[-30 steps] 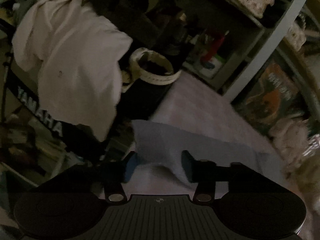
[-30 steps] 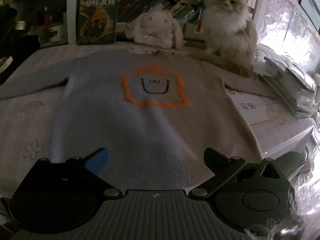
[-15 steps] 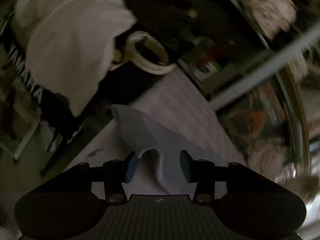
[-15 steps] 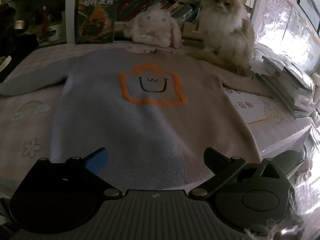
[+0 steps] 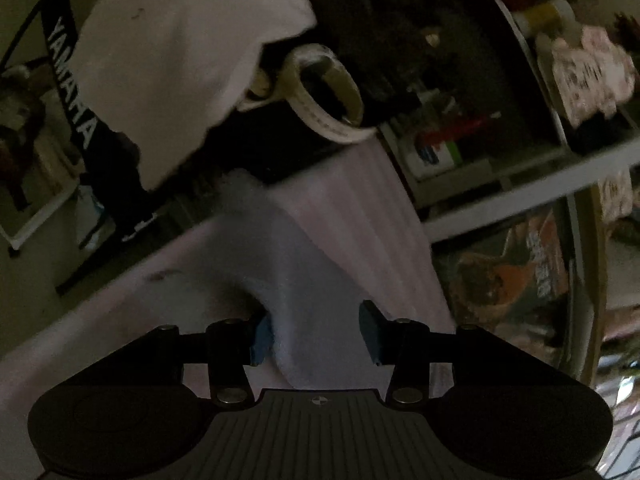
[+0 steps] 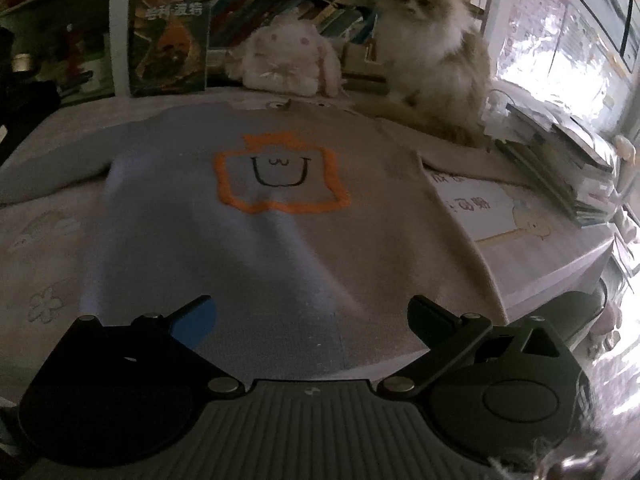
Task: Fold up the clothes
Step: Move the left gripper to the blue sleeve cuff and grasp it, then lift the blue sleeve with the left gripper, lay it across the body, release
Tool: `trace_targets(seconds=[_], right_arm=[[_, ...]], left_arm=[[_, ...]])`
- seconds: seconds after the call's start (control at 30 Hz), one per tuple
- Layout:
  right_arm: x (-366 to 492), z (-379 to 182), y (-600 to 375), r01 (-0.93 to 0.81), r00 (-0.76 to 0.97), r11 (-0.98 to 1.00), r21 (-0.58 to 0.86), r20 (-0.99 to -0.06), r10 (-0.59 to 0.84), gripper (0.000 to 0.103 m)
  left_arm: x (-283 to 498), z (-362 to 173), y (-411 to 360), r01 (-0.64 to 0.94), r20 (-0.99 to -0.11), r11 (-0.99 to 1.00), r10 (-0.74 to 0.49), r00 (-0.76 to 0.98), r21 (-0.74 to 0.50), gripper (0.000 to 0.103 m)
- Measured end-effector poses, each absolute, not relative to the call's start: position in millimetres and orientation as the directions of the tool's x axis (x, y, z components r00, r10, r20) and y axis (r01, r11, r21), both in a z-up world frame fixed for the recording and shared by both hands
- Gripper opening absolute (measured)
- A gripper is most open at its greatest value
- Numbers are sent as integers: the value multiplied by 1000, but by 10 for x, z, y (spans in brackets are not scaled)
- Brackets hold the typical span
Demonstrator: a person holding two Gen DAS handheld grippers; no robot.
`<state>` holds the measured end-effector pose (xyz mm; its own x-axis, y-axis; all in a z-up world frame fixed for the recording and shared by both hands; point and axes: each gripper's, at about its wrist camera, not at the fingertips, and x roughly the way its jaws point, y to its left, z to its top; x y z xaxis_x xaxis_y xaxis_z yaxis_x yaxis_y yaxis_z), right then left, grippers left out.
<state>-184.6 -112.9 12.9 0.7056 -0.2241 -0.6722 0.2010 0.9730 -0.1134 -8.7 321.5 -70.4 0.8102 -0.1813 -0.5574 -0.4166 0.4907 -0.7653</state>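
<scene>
Lying flat, the grey-blue sweater [image 6: 256, 248] shows an orange-outlined square.

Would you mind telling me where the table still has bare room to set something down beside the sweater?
The table is bare left of the sweater, below its sleeve. A narrower strip lies right of the sweater, toward the front edge below the paper sheet. The back is crowded: the cat, plush rabbit and stacked books.

Both grippers' [image 5: 316, 330] [image 6: 312, 320] jaws apart
</scene>
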Motion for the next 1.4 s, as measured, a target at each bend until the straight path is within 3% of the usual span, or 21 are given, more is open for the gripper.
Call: trace_targets(seconds=[0.13,0.37,0.47,0.67,0.97,1.17,1.4], right_arm=[[-1785,121,-1183,181,714,977,-112,-669,-209,103],[-1543,73,-1390,131,731,988,-83,-665,-152,103],[-1388,41,-1491,74,731,994,-78,-674,-107,103],[-1156,37,-1757,-46,733,995,-92,-680,-29,103],[-889,35,-2325,-161,729,985,-60,-680,78,103],[-790,13,-2679,-212,715,977,-33,-687,132,103],[-777,-64,-2977,-245,690,969,-6,-704,170,103]], left_arm=[[-99,-696,3243,-467,-577,474,-113,809,-746,33],[-110,-716,3271,-520,-615,484,-47,787,-704,3],[-96,-645,3206,-533,-634,524,-17,773,-664,3],[-41,-53,2576,-374,-538,714,-4,843,-591,3],[465,630,790,-51,-403,831,-214,890,-554,3],[858,704,-176,15,-416,846,-277,866,-533,3],[1018,392,-849,8,-521,890,-274,808,-456,3]])
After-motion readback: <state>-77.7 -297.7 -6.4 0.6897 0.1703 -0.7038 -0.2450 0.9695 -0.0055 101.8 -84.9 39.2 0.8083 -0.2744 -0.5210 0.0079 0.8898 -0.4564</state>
